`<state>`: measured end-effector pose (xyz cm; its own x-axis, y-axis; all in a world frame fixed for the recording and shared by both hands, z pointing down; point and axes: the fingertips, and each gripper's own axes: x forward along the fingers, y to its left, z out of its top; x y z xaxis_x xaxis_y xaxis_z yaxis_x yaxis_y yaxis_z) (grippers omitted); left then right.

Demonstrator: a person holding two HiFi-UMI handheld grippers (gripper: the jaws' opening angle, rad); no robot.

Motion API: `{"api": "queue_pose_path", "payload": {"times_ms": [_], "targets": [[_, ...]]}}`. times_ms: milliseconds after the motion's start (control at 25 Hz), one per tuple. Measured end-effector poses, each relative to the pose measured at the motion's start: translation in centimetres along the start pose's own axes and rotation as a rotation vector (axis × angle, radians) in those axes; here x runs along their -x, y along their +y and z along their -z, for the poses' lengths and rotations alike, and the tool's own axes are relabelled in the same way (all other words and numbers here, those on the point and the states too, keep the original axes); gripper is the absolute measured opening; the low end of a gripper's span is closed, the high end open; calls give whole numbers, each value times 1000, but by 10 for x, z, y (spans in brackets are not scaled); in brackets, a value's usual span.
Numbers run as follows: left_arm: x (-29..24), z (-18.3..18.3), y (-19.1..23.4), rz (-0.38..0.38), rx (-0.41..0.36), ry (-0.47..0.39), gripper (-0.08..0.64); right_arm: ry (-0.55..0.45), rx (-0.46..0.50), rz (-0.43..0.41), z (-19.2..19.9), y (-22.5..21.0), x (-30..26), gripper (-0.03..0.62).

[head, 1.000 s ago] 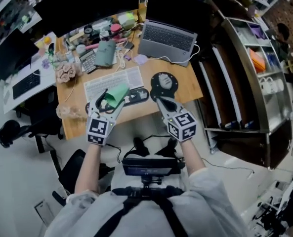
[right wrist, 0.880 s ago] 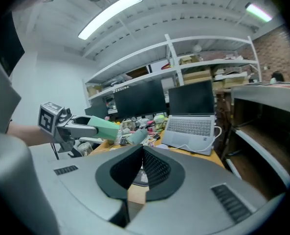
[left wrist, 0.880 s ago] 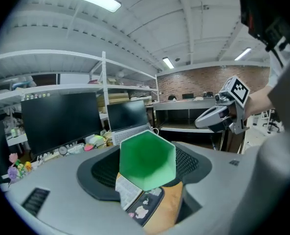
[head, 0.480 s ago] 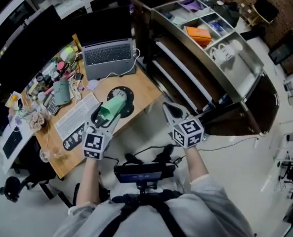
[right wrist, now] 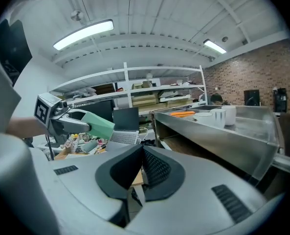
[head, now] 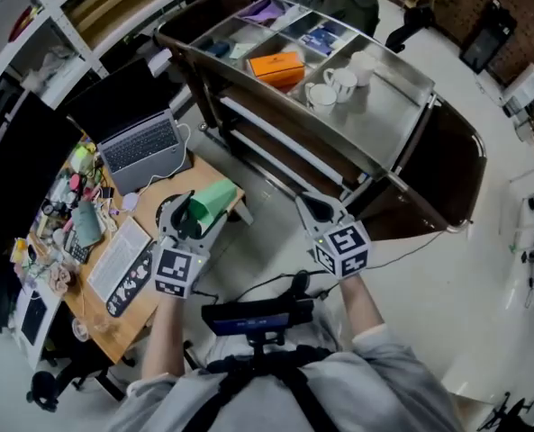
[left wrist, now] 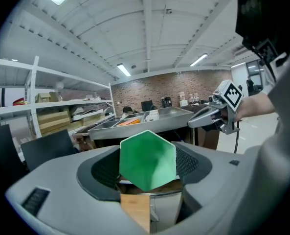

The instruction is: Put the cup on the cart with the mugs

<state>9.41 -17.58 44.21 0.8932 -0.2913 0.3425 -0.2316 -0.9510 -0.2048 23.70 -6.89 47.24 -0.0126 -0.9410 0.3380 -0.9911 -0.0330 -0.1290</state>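
Observation:
A green hexagonal cup [head: 212,201] lies on its side in my left gripper [head: 197,212], which is shut on it just off the desk's corner. In the left gripper view the cup's base [left wrist: 147,159] fills the gap between the jaws. My right gripper [head: 313,209] hangs beside it with its jaws together and nothing in them; its pads [right wrist: 152,166] meet. Ahead stands the steel cart [head: 402,106], with white mugs [head: 339,81] on its top tray. The mugs [right wrist: 222,114] also show in the right gripper view. Both grippers are short of the cart.
A wooden desk [head: 214,171] at left holds a laptop [head: 145,149], a keyboard [head: 121,257] and clutter. An orange box [head: 280,66] and other items fill the cart's back compartments. A cable [head: 276,282] trails on the floor. Shelves [right wrist: 135,89] line the far wall.
The view has swung from the desk to the cart. Both grippers have moved off the desk towards the cart, and the left one has kept the green cup.

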Motion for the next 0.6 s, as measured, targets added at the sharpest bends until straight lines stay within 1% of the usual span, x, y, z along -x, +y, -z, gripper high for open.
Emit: {"api": "queue_pose_path", "payload": {"times_ms": [200, 360, 520, 600], "targets": [[-62, -54, -47, 100, -63, -34, 327, -27, 2, 56, -13, -58, 41, -5], [-104, -97, -87, 210, -146, -63, 327, -55, 5, 98, -23, -95, 70, -6], [-141, -142, -121, 294, -214, -74, 327, -83, 7, 148, -37, -126, 98, -5], [-158, -163, -134, 342, -270, -74, 327, -98, 1, 178, -44, -139, 109, -6]]}}
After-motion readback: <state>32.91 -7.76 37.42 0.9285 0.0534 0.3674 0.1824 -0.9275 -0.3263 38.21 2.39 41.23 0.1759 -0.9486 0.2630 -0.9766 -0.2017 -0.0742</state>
